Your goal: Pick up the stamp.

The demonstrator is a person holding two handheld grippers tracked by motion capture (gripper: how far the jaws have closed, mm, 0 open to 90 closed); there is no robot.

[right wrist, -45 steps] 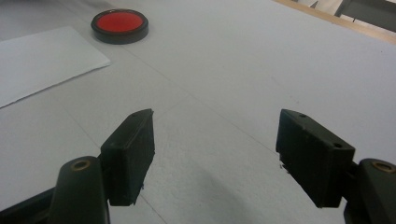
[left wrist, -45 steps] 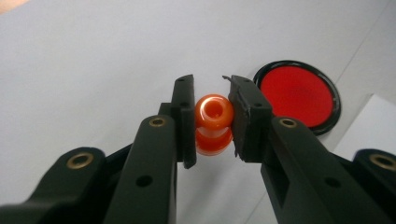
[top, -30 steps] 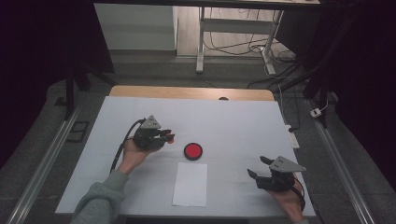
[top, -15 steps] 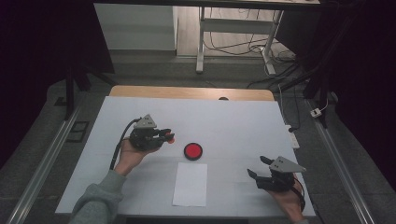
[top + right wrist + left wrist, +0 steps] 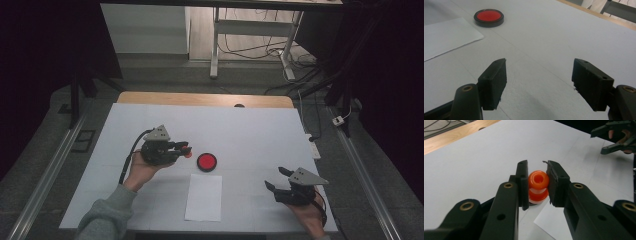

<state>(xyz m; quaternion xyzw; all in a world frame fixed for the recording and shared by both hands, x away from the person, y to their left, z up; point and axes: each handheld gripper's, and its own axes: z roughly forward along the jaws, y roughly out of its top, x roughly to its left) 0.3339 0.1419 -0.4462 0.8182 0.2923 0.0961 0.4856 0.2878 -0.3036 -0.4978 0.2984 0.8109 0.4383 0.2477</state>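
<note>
Holding: the left gripper [image 5: 184, 148] was clamped on an orange stamp handle [image 5: 538, 186], lifted clear of the white table cover [image 5: 250, 130], left of centre.
Right gripper [image 5: 278, 179]: resting near the table's near right corner, jaws wide apart, nothing between them.
Paper sheet [image 5: 204, 197]: lay flat by the near edge, middle of the table.
Red ink pad [image 5: 206, 162]: sat just beyond the sheet, beside the held stamp.
Risk: the rounded, glossy handle could probably twist or slip between the flat pads if tilted, so the stamp might land askew, off the pad or off the sheet.
Hidden: the stamp's base and face were screened by the jaws; the far surroundings were too dark to read.
</note>
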